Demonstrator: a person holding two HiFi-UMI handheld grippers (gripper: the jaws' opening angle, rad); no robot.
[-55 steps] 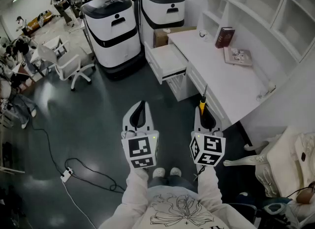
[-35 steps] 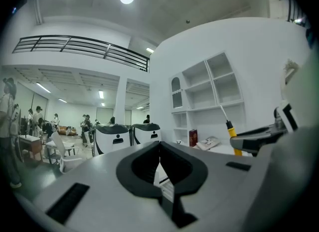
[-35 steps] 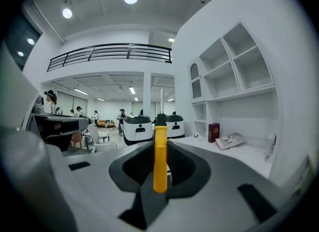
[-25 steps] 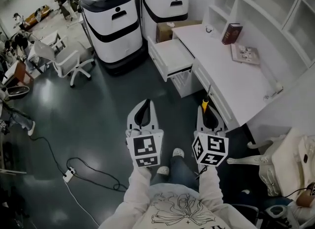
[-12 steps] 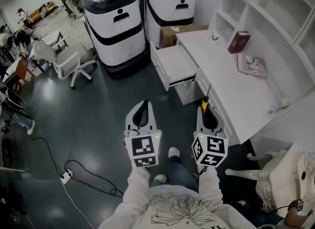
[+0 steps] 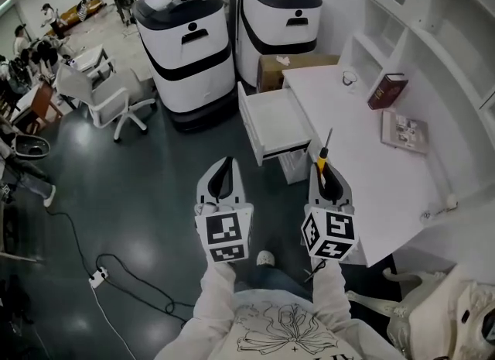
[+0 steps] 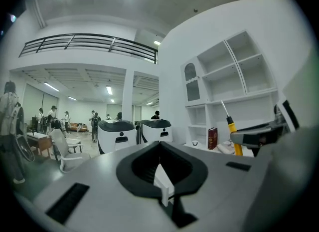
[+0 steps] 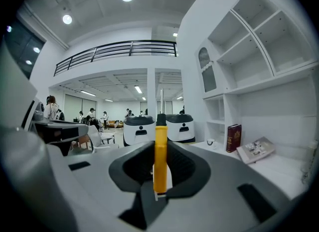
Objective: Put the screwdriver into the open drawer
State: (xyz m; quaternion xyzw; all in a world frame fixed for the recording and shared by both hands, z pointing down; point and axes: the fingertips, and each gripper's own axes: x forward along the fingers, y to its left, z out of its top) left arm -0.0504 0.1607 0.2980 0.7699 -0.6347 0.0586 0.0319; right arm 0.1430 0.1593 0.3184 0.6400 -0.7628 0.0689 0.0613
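Far left: power strip point(image 6: 98, 276) with cable on dark floor. Further back, white office chair point(image 6: 108, 95).

Centre rear: two white-and-black machines point(image 6: 188, 41) side by side, cardboard box point(image 6: 294, 68) just right of them against the table end.

Left gripper point(image 6: 223, 166): held level over the floor, left of the drawer. Jaws closed together, nothing between them.

Open drawer point(image 6: 272, 122): pulled out from the table's near-left end, white interior, no contents discernible.

Right gripper point(image 6: 325, 174): held level at the table's front edge. Jaws set narrow and clamped on the yellow handle of the screwdriver point(image 6: 322, 153), confirmed in the right gripper view point(image 8: 160, 151). Black collar and metal shaft project forward past the jaws, over the table edge. Sits just right of the drawer, clear of it and not inside.

Table point(image 6: 363, 188): white. Dark red book point(image 6: 387, 90) upright toward the back, booklet point(image 6: 404, 132) flat beside it. White wall shelves point(image 6: 433, 33) above.
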